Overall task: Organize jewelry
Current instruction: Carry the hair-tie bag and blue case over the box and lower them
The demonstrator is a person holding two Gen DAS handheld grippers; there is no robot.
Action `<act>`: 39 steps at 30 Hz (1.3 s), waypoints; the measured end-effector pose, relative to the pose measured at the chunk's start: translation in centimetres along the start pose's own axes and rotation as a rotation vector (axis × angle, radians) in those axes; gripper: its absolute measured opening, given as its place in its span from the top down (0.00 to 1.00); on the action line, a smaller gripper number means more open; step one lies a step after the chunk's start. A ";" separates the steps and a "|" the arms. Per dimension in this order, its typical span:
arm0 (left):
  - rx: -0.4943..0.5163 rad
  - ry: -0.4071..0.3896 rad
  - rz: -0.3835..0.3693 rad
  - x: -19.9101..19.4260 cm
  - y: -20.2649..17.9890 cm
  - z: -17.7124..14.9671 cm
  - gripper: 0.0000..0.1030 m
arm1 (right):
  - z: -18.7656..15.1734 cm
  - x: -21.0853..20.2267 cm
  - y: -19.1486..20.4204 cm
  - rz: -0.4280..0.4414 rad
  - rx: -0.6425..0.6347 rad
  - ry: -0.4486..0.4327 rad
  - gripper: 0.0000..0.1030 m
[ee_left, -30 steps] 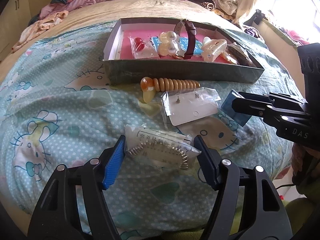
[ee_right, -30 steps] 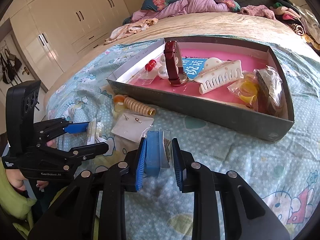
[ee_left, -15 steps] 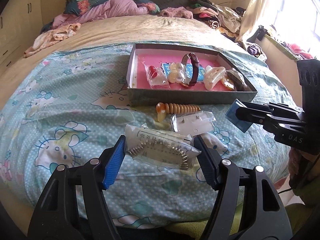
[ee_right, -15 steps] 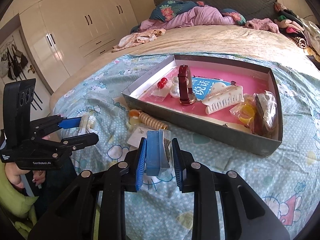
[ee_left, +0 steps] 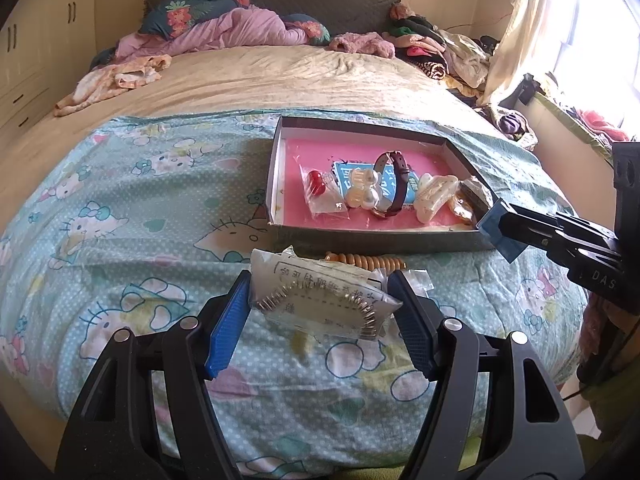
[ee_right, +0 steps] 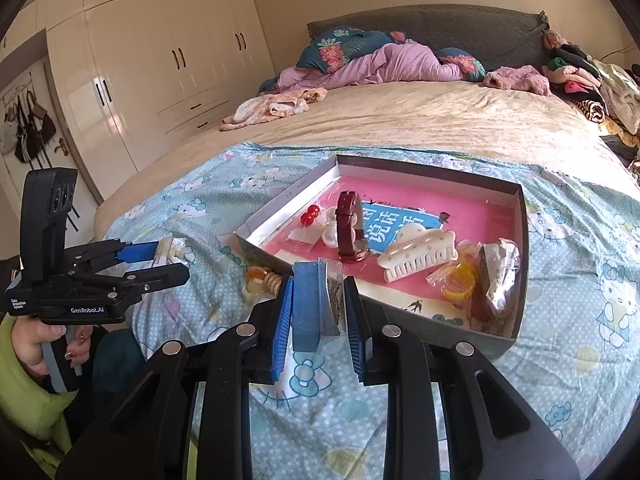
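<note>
While left gripper [ee_left: 320, 304] grips packet [ee_left: 320, 298] | right gripper [ee_right: 316, 308] clamps blue card [ee_right: 306, 304] | bracelet [ee_left: 366, 261] half-hidden

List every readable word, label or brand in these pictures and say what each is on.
"GenRobot.AI": side of the left gripper.
"DAS": side of the right gripper; the rest is cut off.
"说话": blue card in the box; its other characters are hidden.
Small label beside "GenRobot.AI": too small to read.
Print on the packet held by the left gripper: too blurred to read.
</note>
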State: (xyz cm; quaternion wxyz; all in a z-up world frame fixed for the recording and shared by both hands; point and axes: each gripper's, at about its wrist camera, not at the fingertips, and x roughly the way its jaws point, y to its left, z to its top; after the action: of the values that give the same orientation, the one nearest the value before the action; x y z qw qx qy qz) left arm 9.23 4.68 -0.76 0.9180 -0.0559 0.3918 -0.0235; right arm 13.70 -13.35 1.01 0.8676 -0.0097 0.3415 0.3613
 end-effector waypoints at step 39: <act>0.071 0.039 -0.026 7.0 -3.3 6.0 0.41 | 2.6 0.1 -7.7 -0.085 0.086 -0.087 0.77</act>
State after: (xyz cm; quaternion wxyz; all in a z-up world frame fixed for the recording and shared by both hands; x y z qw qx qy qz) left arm 18.41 1.27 -1.22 0.9112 -0.0280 0.4079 -0.0502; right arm 20.08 -18.29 1.17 0.8957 0.0289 0.3180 0.3094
